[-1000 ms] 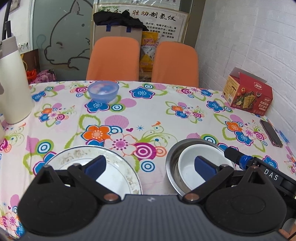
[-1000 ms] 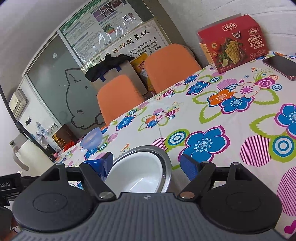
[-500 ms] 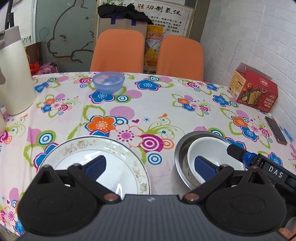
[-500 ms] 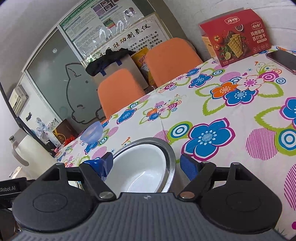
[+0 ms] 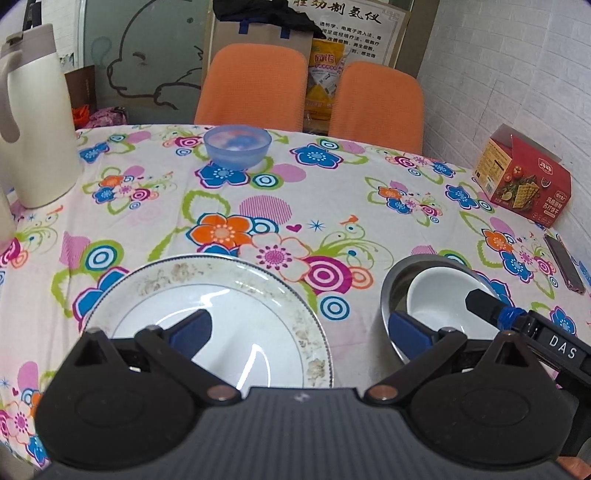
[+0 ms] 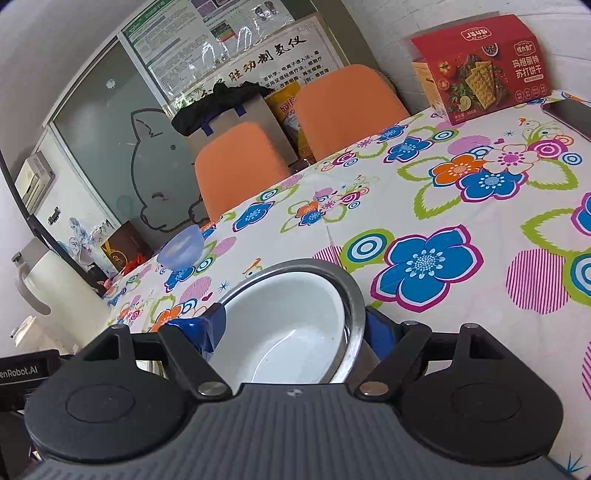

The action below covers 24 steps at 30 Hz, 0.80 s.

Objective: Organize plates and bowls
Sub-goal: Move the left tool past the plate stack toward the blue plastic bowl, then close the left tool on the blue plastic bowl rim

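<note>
Nesting partly done: white bowl (image 6: pixel 284 325) in steel bowl (image 6: pixel 352 306) | right gripper (image 6: pixel 291 330) straddles both, contact unclear | left gripper (image 5: pixel 299 328) apart over plate (image 5: pixel 229 295) | blue bowl (image 5: pixel 237 145), upper centre, left.

My bench (image 5: pixel 362 221) wears a white cloth printed with bright flowers and rings. At its far edge stand two orange chairs (image 5: pixel 255 85), side by side, their backs rising above the cloth. Behind the left chair sits a brown paper bag (image 5: pixel 258 33) with dark fabric heaped on top, and a yellow packet (image 5: pixel 325 77) shows between the chairs. The far wall carries a frosted glass panel (image 5: pixel 147 55) with a cartoon animal outline, and a poster (image 5: pixel 354 22) with printed Chinese characters to its right. A white brick wall (image 5: pixel 517 74) closes the right side. The light is even and soft.
</note>
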Each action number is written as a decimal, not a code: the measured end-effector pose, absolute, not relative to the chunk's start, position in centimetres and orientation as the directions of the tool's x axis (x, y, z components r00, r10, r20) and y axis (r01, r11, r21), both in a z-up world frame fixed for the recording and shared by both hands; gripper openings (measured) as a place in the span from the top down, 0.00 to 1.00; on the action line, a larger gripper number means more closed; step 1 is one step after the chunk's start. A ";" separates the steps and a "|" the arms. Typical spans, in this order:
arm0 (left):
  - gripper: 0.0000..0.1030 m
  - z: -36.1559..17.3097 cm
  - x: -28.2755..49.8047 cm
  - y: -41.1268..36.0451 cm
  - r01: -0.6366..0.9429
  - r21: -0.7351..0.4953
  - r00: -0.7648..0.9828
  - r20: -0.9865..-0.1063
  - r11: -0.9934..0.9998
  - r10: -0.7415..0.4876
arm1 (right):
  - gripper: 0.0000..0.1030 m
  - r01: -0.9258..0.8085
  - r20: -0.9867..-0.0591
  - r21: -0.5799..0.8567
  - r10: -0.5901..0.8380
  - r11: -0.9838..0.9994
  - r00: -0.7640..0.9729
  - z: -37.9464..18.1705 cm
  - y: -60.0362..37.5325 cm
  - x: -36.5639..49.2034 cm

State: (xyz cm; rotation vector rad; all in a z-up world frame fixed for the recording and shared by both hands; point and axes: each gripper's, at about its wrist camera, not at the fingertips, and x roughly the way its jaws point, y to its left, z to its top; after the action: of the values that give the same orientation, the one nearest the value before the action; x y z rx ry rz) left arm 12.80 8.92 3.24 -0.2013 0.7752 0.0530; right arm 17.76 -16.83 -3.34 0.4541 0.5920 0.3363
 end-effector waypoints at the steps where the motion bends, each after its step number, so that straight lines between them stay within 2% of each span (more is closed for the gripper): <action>1: 0.02 3.2 12.8 9.1 -0.125 -0.162 0.714 -0.700 0.979 -0.025 | 0.35 -0.172 -0.462 0.493 0.424 0.853 0.779 -3.3 -16.6 17.8; 5: 0.02 2.9 12.9 9.9 -0.142 -0.175 0.706 -0.707 0.974 -0.024 | 0.34 -0.168 -0.482 0.453 0.399 0.875 0.780 -3.1 -15.9 17.8; 8: 0.02 3.0 13.0 10.5 -0.146 -0.191 0.706 -0.707 0.971 -0.033 | 0.34 -0.165 -0.477 0.465 0.403 0.870 0.781 -2.9 -16.0 17.9; 15: 0.02 2.7 12.6 12.3 -0.168 -0.215 0.718 -0.696 0.962 -0.030 | 0.34 -0.173 -0.463 0.382 0.350 0.908 0.815 -1.3 -15.9 17.1; 20: 0.02 4.1 13.9 14.0 -0.186 -0.211 0.731 -0.682 0.960 -0.008 | 0.34 -0.264 -0.433 0.323 0.390 0.909 0.813 1.7 -14.9 18.6; 24: 0.02 6.1 15.4 16.2 -0.161 -0.171 0.740 -0.673 0.972 0.004 | 0.35 -0.409 -0.421 0.237 0.472 0.881 0.775 4.5 -12.9 20.5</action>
State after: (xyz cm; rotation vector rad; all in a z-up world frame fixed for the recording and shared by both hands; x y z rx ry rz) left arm 15.45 16.20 6.13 -0.2247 0.7341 0.0914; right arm 20.48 -12.88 4.48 0.1345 0.4905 0.4785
